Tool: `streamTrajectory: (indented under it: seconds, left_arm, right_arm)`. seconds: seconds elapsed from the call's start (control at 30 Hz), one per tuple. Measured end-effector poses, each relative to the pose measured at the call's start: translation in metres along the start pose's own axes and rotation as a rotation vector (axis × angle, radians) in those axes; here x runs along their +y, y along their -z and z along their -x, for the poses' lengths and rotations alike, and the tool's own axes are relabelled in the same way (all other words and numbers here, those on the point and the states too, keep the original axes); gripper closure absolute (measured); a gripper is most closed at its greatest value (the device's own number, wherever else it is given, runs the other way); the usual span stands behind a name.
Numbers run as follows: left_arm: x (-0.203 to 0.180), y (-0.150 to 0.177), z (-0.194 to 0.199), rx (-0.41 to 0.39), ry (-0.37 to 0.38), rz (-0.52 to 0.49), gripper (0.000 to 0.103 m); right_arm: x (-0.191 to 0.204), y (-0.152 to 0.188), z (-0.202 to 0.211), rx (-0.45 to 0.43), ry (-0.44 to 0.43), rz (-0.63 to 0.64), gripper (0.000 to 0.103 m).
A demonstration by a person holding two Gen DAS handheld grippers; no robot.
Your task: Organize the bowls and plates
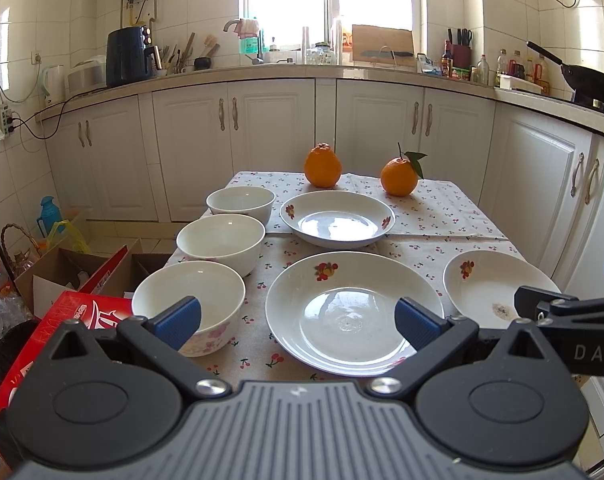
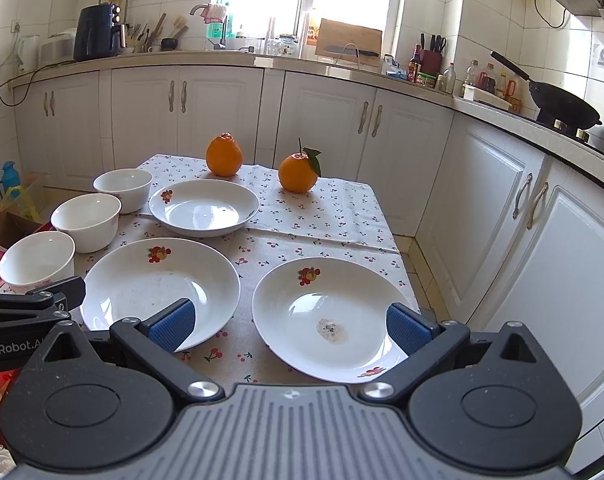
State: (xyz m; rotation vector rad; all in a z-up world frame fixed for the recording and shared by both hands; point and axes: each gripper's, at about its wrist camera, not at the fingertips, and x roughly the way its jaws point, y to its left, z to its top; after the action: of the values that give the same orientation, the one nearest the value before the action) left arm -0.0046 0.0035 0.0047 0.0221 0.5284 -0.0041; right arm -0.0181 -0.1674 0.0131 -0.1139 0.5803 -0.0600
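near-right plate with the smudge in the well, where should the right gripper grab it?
On the near rim of the smudged plate, coming in low from the front. It lies flat and shallow, so only the raised rim offers an edge to pinch. The right gripper is open and already lined up in front of it; nothing crowds that side.

On your desk (image 1: 441, 216): three bowls in a line down the left edge, near bowl (image 1: 190, 304), middle bowl (image 1: 221, 242), far bowl (image 1: 240, 202). Right of them, near plate (image 1: 353, 312), far plate (image 1: 337, 218) behind it, right plate (image 2: 327, 318) alongside. Two oranges (image 1: 323, 166) at the back.
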Motion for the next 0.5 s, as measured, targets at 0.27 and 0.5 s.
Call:
streamTrajectory:
  seconds: [0.27,0.5]
  left_arm:
    - [0.0003,0.0009,-0.0012,0.002,-0.001,-0.002,0.001]
    - [-0.0002,0.0015,-0.0031,0.003,-0.001,-0.002,0.001]
  right_arm:
    - [-0.0005,-0.0013,0.0020,-0.004,-0.004,-0.002,0.000]
    - [-0.0007,-0.0015,0.0027,-0.003,-0.005,-0.003,0.000]
